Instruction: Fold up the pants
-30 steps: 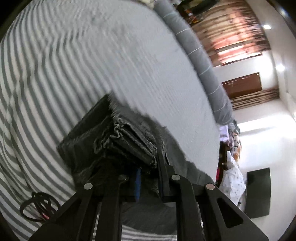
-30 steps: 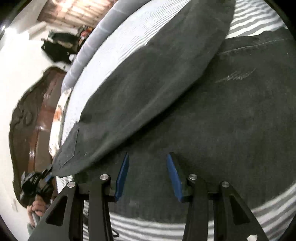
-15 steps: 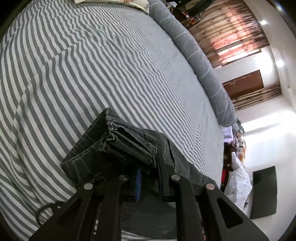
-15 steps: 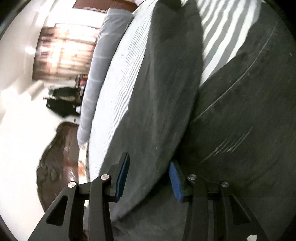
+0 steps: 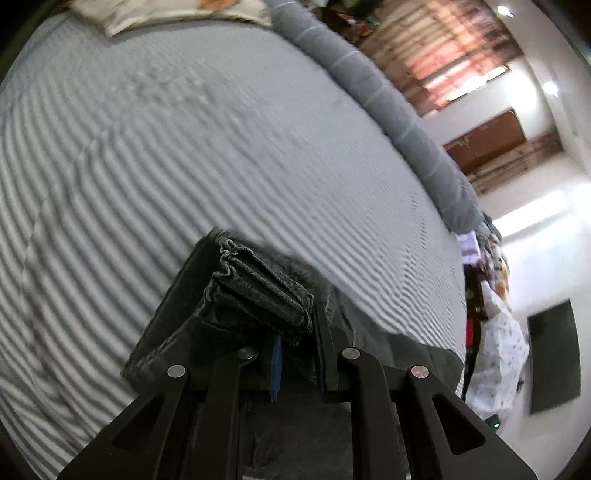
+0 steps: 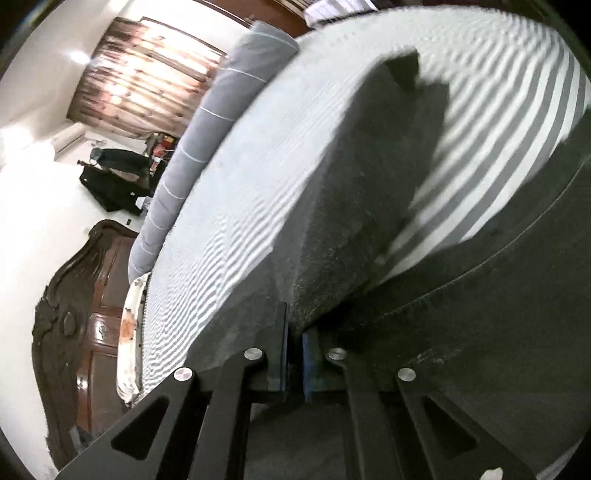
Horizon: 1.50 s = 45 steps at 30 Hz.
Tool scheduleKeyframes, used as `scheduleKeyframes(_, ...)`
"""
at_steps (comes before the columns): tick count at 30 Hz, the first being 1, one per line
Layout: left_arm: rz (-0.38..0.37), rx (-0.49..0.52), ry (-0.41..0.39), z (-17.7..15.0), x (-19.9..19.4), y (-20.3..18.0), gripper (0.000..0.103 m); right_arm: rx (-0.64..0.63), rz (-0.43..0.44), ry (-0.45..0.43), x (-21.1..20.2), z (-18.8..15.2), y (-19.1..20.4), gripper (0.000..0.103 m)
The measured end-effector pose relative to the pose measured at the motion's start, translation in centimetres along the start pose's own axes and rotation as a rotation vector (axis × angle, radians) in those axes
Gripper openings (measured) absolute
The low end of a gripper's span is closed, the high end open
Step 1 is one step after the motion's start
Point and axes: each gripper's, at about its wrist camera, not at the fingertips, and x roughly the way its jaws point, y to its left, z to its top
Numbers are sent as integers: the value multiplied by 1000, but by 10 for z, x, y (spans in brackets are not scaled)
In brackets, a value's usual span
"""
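A: The left hand-held gripper [image 5: 297, 354] is clamped on the pants [image 5: 255, 291], a bunched stack of dark denim hems pinched between its black fingers, with a strip of blue pad showing below the cloth.

B: And the right hand-held gripper [image 6: 293, 354]?

A: Its blue pads have come together to a narrow slit, and the fold of a dark pant leg [image 6: 354, 206] runs right down into that slit. It looks pinched there, though blur softens the edge.

B: Where do the pants lie?

A: On the bed [image 5: 184, 147], over a grey-and-white striped sheet. In the left wrist view the gripped hems stand lifted off the sheet, with more dark cloth hanging under them. In the right wrist view one leg stretches away across the stripes, and a wider spread of the same fabric fills the right side of the frame.

B: What lies beyond?

A: A long grey bolster [image 5: 388, 107] with thin pale lines runs along the far edge of the bed, and a patterned pillow [image 5: 166, 11] sits at the top. A carved dark wooden headboard [image 6: 81, 295] stands at the left in the right wrist view. Reddish curtains [image 6: 140, 70] glow with daylight behind.
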Motion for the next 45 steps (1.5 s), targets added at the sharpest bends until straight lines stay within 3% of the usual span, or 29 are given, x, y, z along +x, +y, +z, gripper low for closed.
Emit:
scheduleKeyframes(5, -59, 155, 34, 5, -7, -19, 15, -82, -12, -42, -50, -5, 17, 5)
scheduleKeyframes(7, -25, 211, 77, -1, -6, -15, 15, -106, -33, -42, -66, -17, 16, 5)
scheduleKeyframes(13, 103, 213, 256, -31, 12, 33, 15, -117, -151, 41, -75, -66, -14, 5)
scheduleKeyframes(18, 177, 213, 322, -64, 25, 59, 15, -77, -210, 90, -66, -92, -43, 5)
scheduleKeyframes(26, 249, 310, 282, -78, 24, 41, 17, -117, -265, 130, -58, -96, -49, 5)
scheduleKeyframes(30, 326, 404, 228, -93, 25, 22, 20, -60, -246, 156, -48, -97, -61, 12)
scheduleKeyframes(33, 400, 485, 180, -101, 17, 9, 35, -58, -215, 159, -50, -98, -61, 19)
scheduleKeyframes(38, 388, 564, 48, -126, -17, -8, 45, -20, -134, 148, -62, -95, -71, 26)
scheduleKeyframes(42, 360, 772, -56, -164, -30, -40, 49, 51, -58, 130, -65, -89, -86, 26)
scheduleKeyframes(45, 307, 935, -44, -192, -21, -67, 50, 81, -20, 119, -68, -81, -90, 26)
